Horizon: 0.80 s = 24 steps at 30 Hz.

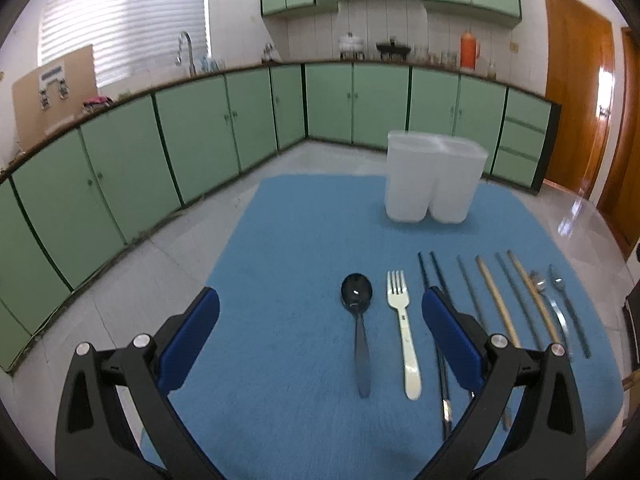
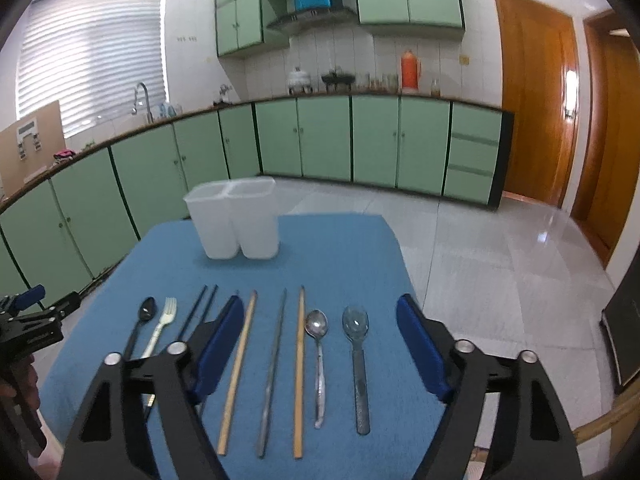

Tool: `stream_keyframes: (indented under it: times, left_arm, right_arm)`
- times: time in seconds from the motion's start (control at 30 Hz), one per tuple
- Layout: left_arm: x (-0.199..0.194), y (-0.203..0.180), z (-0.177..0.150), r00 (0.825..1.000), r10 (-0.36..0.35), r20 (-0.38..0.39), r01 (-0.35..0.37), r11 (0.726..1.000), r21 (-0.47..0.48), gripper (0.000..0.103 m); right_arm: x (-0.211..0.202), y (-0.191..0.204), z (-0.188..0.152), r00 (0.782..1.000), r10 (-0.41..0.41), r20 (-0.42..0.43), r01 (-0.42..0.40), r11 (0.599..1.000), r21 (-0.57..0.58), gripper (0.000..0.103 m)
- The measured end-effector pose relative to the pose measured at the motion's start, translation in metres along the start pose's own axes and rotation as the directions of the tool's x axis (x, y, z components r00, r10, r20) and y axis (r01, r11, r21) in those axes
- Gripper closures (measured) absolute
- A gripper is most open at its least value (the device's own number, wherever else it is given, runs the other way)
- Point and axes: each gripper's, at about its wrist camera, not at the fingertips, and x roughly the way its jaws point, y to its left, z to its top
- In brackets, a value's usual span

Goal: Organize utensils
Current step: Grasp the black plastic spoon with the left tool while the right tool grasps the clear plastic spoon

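Note:
Utensils lie in a row on a blue mat (image 1: 296, 216). In the left wrist view my left gripper (image 1: 320, 296) is open above the mat, with a black spoon (image 1: 357, 294) and a white fork (image 1: 404, 320) lying between its fingers, untouched. Black chopsticks (image 1: 423, 270) run under its right finger. In the right wrist view my right gripper (image 2: 320, 302) is open over two wooden chopsticks (image 2: 240, 360), a grey metal chopstick (image 2: 274, 368), a metal spoon (image 2: 318, 326) and a clear dark spoon (image 2: 356, 322). It grips none of them. A white two-compartment holder (image 2: 236, 220) stands upright at the mat's far side.
Green cabinets (image 1: 192, 140) line the far wall beyond a tiled floor (image 2: 500, 264). The mat's right edge (image 2: 404, 264) drops to the floor. A dark object (image 2: 624, 340) sits at the right. The left gripper (image 2: 28, 320) and a hand (image 2: 20, 392) show at the left edge.

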Motion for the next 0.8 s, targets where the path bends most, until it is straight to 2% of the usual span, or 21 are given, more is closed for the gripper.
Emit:
stream_keyframes:
  times: [0.2,0.3,0.4,0.43,0.8]
  left_arm:
    - [0.054,-0.003,0.008,0.994,-0.003,-0.107,0.003,1.000,0.005,0.005]
    - [0.073,-0.003,0.012,0.989,-0.003,-0.145,0.004,1.000,0.009,0.008]
    - [0.090,-0.005,0.014,0.983,0.001,-0.184,0.003,1.000,0.023,0.019]
    - [0.097,-0.005,0.014,0.980,0.001,-0.201,0.004,1.000,0.024,0.022]
    - [0.129,-0.006,0.013,0.967,0.002,-0.256,0.004,1.000,0.023,0.022]
  right_arm:
    - [0.061,-0.021,0.002,0.986,0.034,-0.166,-0.031,0.999,0.017,0.052]
    - [0.088,-0.027,0.000,0.974,0.035,-0.223,-0.035,0.999,0.007,0.057]
    - [0.113,-0.030,-0.003,0.960,0.040,-0.277,-0.041,0.999,0.005,0.063]
    - [0.121,-0.031,-0.004,0.956,0.040,-0.290,-0.041,0.999,0.003,0.063]
    - [0.176,-0.034,-0.009,0.927,0.006,-0.375,-0.019,0.999,-0.032,0.063]
